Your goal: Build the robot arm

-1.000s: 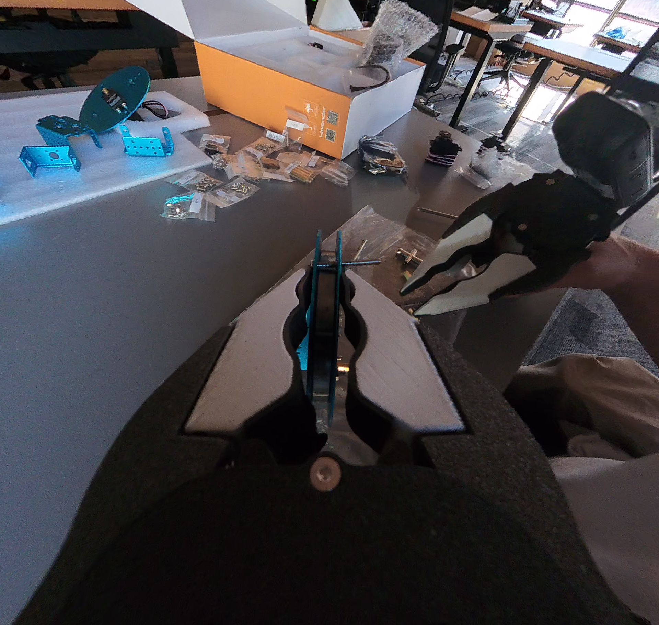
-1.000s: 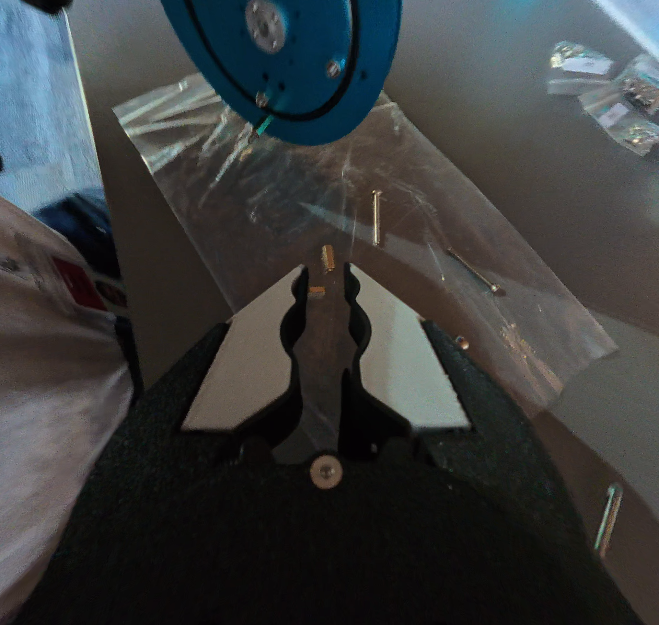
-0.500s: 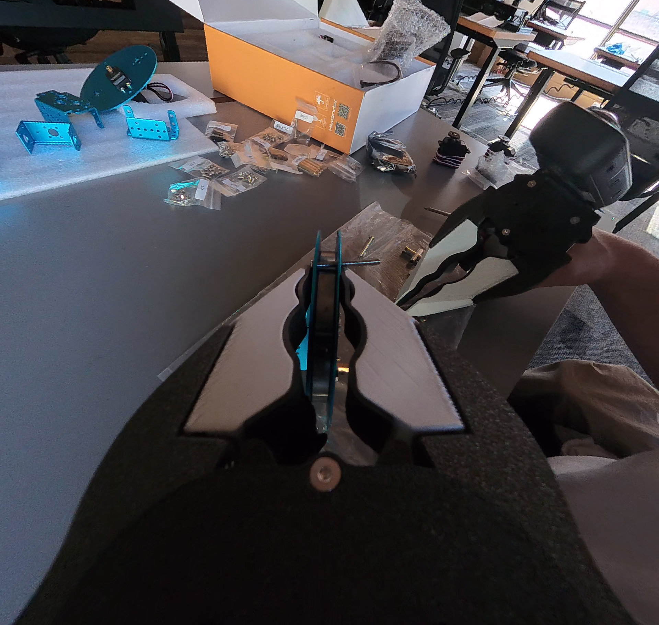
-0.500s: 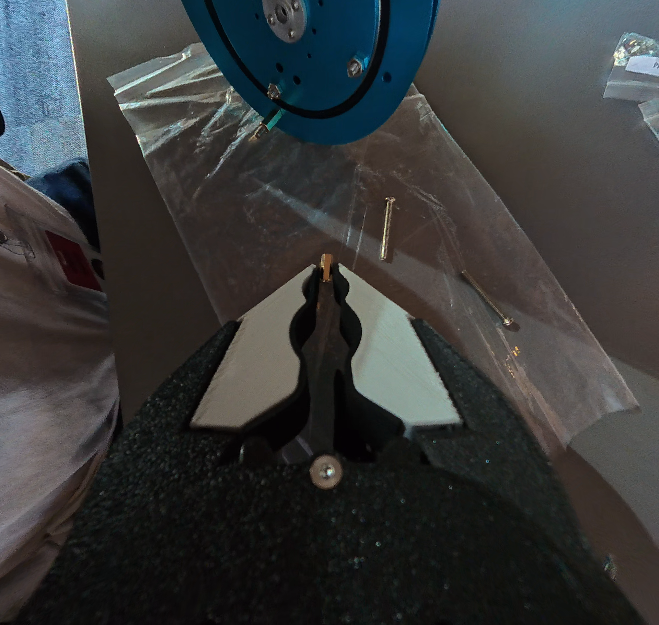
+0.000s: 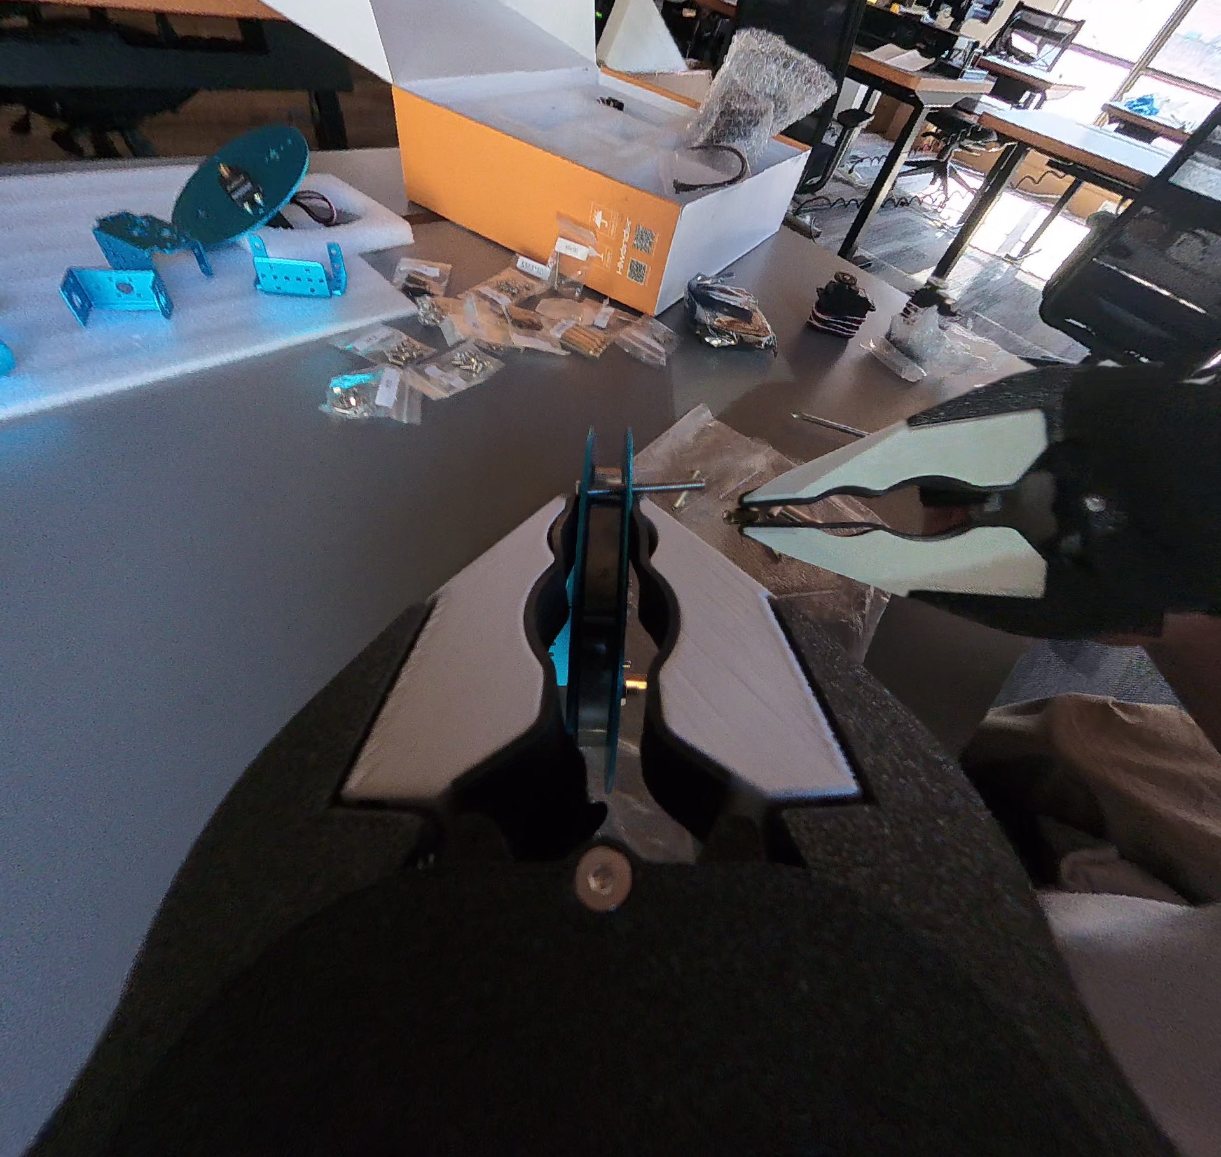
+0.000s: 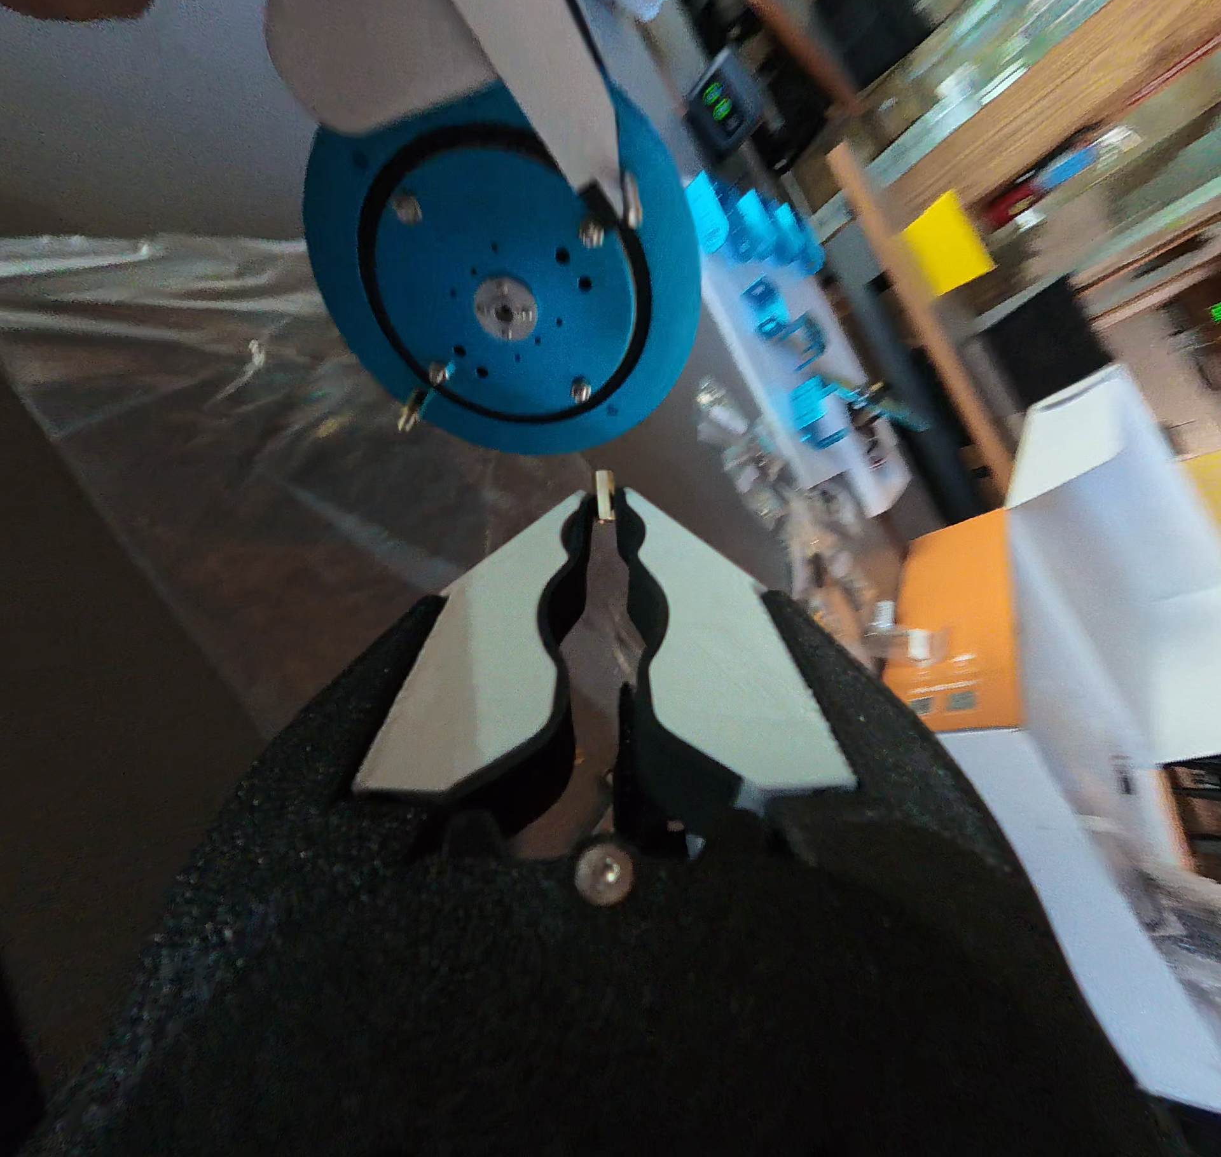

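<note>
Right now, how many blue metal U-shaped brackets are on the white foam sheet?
3: one light blue bracket left, a second bracket right, a darker bracket by the tilted blue disc. More may be cut off left.

Blue double-disc assembly [image 5: 604,570] edge-on in left tongs [image 5: 604,511], small brass standoff [image 6: 604,495] pinched at right tongs' [image 6: 604,506] tips

Teal-blue on the round metal disc assembly [image 5: 604,597], a black ring [image 6: 502,267] circling its face and a silver hub at centre. White fingers [image 5: 476,650] with black wavy edges on the left tongs [image 5: 604,504], black speckled body. Same white-and-black on the right tongs [image 6: 602,498], pinching a pale brass standoff [image 6: 603,494]. Grey worktop [image 5: 231,564]; orange-and-white cardboard box [image 5: 528,187]; bright blue perforated brackets [image 5: 300,270] on white foam sheet [image 5: 198,333].
</note>
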